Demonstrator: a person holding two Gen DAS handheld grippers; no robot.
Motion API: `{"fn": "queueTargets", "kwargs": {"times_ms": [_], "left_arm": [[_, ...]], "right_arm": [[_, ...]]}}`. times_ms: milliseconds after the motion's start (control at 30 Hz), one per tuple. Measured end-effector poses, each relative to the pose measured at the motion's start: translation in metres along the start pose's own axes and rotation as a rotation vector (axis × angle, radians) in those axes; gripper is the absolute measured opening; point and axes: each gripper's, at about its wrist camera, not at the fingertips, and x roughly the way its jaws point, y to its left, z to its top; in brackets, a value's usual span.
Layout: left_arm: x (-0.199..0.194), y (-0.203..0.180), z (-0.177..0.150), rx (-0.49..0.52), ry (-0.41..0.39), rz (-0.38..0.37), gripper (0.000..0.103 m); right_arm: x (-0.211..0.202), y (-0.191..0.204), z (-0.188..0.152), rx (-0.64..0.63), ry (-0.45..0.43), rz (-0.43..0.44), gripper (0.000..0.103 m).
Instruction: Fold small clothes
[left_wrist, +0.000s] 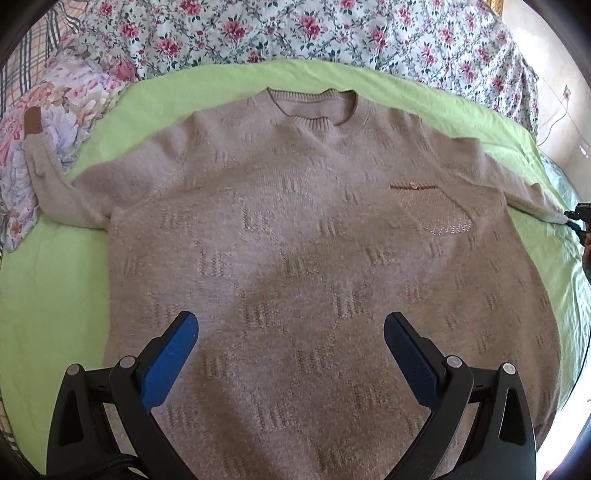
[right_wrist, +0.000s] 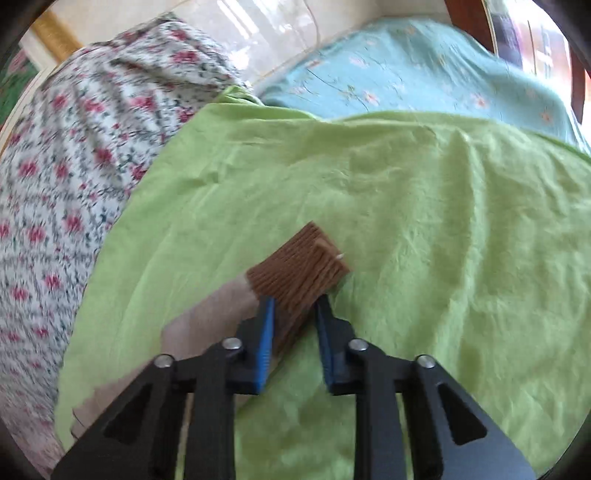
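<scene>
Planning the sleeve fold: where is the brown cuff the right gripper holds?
In the right wrist view, the cuff sits centre, pinched by the right gripper, over the green sheet.

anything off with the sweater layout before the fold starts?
One thing: the sweater lies flat on the green sheet, but its far sleeve's brown cuff strays onto the floral bedding. The right tongs grip the other cuff.
</scene>
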Motion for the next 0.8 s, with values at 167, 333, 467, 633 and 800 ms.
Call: {"fn": "queueTargets", "kwargs": {"times_ms": [167,333,467,633,800], "left_arm": [[0.004,0.002,0.002,-0.017,-0.001,-0.026,0.101],[0.004,0.008,0.001,-0.043,-0.002,-0.054,0.101],[0.0,0.021,-0.002,-0.089,-0.007,-0.086,0.101],[-0.012,0.044,-0.006,-0.135,-0.04,-0.119,0.101],[-0.018,0.069,-0.009,-0.193,-0.06,-0.178,0.101]], "right_arm": [[-0.03,0.048,-0.018,-0.092,-0.05,0.179,0.009],[-0.039,0.139,-0.07,-0.232,0.045,0.394,0.008],[-0.042,0.229,-0.151,-0.325,0.224,0.611,0.008],[-0.035,0.316,-0.257,-0.394,0.442,0.782,0.008],[-0.028,0.38,-0.354,-0.474,0.61,0.858,0.008]]}}
